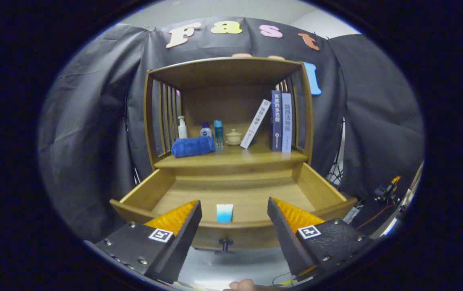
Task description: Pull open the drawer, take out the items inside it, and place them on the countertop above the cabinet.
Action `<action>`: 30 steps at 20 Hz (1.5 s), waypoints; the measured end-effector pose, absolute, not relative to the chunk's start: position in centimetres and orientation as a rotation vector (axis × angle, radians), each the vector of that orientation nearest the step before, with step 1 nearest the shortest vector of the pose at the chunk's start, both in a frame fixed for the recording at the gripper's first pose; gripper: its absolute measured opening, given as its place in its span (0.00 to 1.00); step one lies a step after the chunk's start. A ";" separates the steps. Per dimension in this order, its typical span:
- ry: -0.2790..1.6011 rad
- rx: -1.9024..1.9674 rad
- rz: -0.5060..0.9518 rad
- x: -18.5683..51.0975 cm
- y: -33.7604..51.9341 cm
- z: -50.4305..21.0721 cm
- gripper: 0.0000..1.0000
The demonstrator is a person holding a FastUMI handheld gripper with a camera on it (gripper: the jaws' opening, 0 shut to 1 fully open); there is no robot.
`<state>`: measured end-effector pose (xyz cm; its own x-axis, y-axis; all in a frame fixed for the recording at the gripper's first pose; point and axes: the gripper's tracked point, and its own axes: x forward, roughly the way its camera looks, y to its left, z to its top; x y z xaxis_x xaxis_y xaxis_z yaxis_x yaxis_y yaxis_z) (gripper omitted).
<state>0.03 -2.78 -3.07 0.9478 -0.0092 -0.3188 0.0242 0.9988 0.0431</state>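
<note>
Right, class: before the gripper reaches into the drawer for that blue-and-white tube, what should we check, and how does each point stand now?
1. Drawer pulled open: ok, its wooden floor is exposed.
2. Tube located: ok, it sits in the drawer just behind the front panel, in line with the gap between the fingers.
3. Gripper open and holding nothing: ok, the fingers stand wide apart.
4. Other items left in the drawer: cannot tell, the front panel hides the floor nearest it.
5. Room on the countertop: ok, bare wood lies ahead of the jar, between the towel and books.
</note>
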 end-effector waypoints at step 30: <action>0.829 0.014 0.089 9.8 -1.5 -16.8 0.33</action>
<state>9.84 -1.47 -16.80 0.6718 0.0845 -0.7359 -0.0738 0.9962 0.0470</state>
